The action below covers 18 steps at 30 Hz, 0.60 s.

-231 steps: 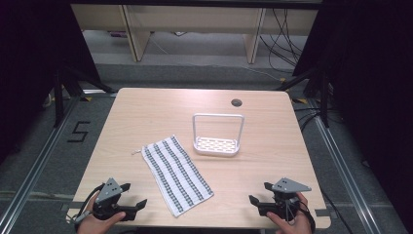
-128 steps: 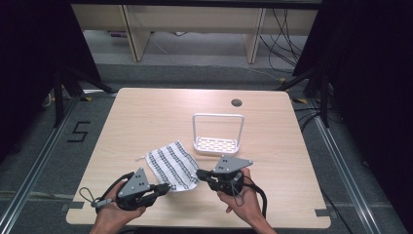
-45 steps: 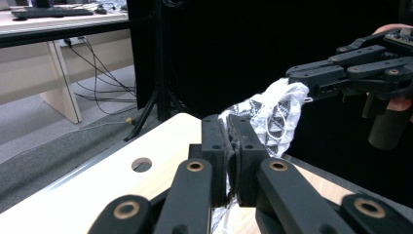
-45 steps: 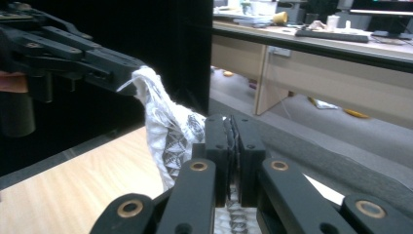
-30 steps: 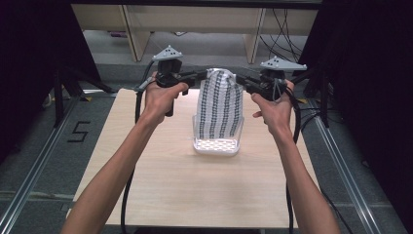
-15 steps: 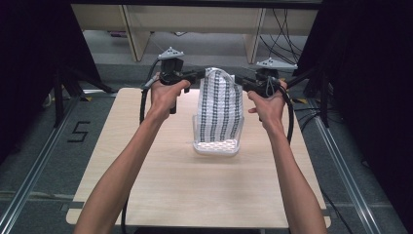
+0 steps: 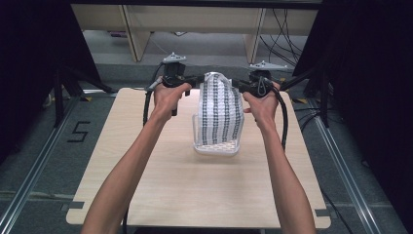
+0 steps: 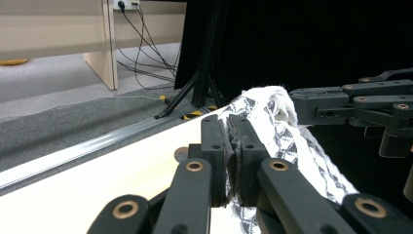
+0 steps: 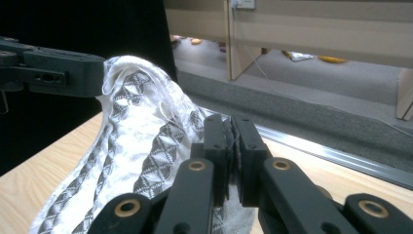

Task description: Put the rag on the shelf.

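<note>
- A dim workroom with black curtains at both sides is surrounding a pale wooden table (image 7: 160,195), with light shelving legs and loose cables standing on the grey floor (image 7: 44,161) beyond its far edge.
- A person's two bare forearms are reaching up the table from the near edge, each hand carrying a black two-jaw gripper over the far half of the tabletop.
- A striped cloth (image 7: 221,109) is hanging between the two grippers as a long, narrow curtain, white with dark patterned bands running down its length; up close in the right gripper view the bands are showing as rows of small grey diamond shapes on a woven white ground.
- The cloth's top edge is bunching into soft folds where it is pinched, and its lower end is draping over a white rack (image 7: 216,145) sitting near the middle of the table.
- The rack's perforated base is peeking out under the cloth's hem, with its thin handle frame partly hidden behind the fabric.
- The left gripper (image 7: 195,81) is clenching one upper corner of the cloth, jaws pressed tight on the fabric.
- The right gripper (image 7: 238,86) is clamping the opposite upper corner likewise.
</note>
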### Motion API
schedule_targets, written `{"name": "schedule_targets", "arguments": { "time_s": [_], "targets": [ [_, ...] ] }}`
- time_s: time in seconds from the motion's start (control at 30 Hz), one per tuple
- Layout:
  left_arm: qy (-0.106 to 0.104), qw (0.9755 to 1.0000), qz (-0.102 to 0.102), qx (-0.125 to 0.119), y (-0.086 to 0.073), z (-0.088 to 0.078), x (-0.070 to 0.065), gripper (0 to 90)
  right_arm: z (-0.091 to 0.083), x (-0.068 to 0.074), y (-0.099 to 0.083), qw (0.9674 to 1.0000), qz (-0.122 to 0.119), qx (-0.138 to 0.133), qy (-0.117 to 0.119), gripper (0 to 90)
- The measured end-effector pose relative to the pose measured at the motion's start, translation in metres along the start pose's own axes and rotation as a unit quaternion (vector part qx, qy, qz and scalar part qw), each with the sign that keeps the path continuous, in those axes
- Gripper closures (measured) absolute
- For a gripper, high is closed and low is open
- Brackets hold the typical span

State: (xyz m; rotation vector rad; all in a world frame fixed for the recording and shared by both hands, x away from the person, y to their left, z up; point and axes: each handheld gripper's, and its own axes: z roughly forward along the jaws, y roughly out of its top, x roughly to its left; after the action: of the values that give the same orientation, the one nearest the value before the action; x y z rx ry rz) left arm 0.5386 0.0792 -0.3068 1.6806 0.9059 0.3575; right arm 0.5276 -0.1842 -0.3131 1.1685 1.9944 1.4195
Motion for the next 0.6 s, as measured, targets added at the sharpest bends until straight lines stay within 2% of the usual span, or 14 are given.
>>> {"name": "schedule_targets", "arguments": {
  "time_s": [0.07,0.1,0.13,0.27,0.33,0.47,0.5,0.6],
  "targets": [
    [0.004,1.0,-0.003,0.006,-0.002,0.001,0.002,85.6,0.001,0.0,0.0,1.0,0.001,0.004,-0.002,86.2],
    [0.006,0.9999,-0.004,0.008,-0.003,0.002,0.003,85.6,0.003,0.0,-0.001,0.9999,-0.007,0.006,-0.004,86.1],
    [0.007,0.9999,-0.004,0.011,-0.004,0.004,0.005,85.6,0.006,0.001,-0.002,0.9999,0.003,0.014,-0.008,86.0],
    [0.007,0.9998,-0.008,0.017,-0.009,0.009,0.007,85.5,0.01,-0.001,-0.004,0.9997,0.0,0.021,-0.014,85.6],
    [0.007,0.9997,-0.009,0.023,-0.012,0.013,0.008,85.3,0.013,-0.003,-0.009,0.9993,0.015,0.027,-0.02,84.7],
    [0.005,0.9994,-0.01,0.032,-0.017,0.017,0.008,85.0,0.016,-0.005,-0.015,0.9991,0.015,0.031,-0.024,84.0],
    [0.005,0.9993,-0.011,0.035,-0.018,0.018,0.008,84.7,0.016,-0.005,-0.017,0.9986,0.022,0.042,-0.024,83.6],
    [0.003,0.999,-0.014,0.042,-0.021,0.02,0.009,83.3,0.019,-0.008,-0.021,0.9983,0.028,0.044,-0.025,80.6]
  ]
}}
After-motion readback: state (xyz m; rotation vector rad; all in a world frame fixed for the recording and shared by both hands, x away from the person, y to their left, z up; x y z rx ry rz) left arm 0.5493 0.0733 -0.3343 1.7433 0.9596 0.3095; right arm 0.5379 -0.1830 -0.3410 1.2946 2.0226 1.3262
